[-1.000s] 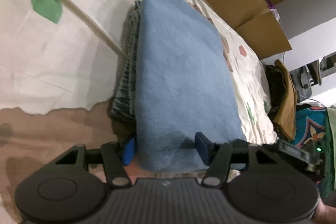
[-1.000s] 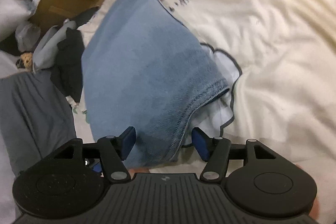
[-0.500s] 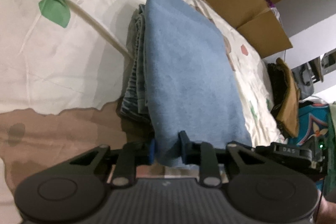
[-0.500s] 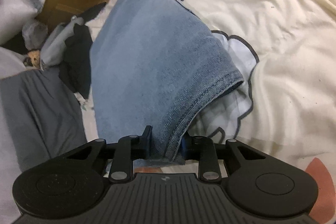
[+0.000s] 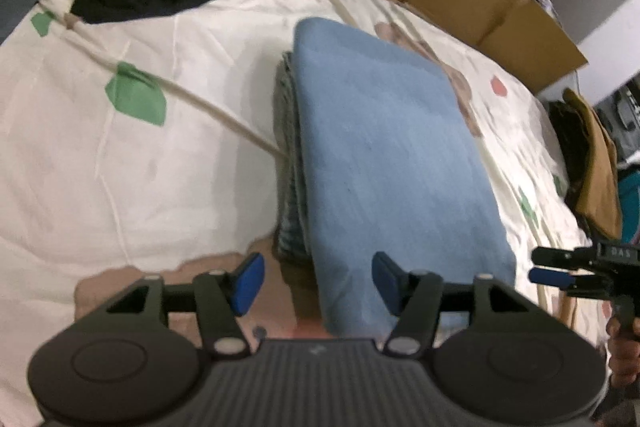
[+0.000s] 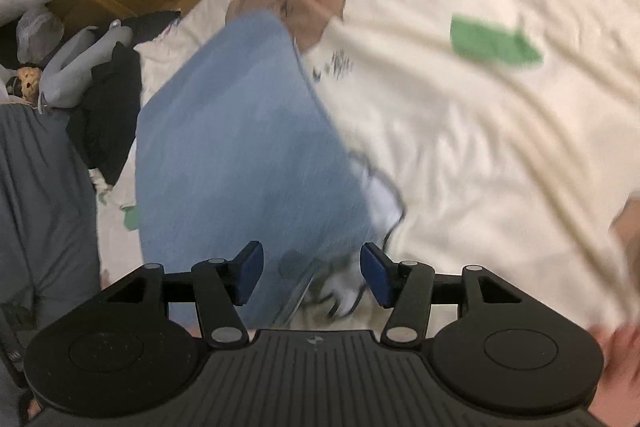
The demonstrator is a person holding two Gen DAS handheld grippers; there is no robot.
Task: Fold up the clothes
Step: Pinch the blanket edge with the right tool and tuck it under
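We see the folded blue garment (image 5: 392, 163) lying on the bed sheet (image 5: 120, 167), atop a grey folded piece (image 5: 286, 163). Our left gripper (image 5: 318, 281) and right gripper (image 6: 311, 273) hover over its near edge, jaws opening and gripping nothing.

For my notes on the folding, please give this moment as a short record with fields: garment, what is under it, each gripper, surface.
garment: blue garment, folded, lying flat
under it: grey striped fabric, showing at its left edge
left gripper: jaws opening, pads off the cloth
right gripper: jaws opening, pads off the cloth
surface: cream printed bedsheet
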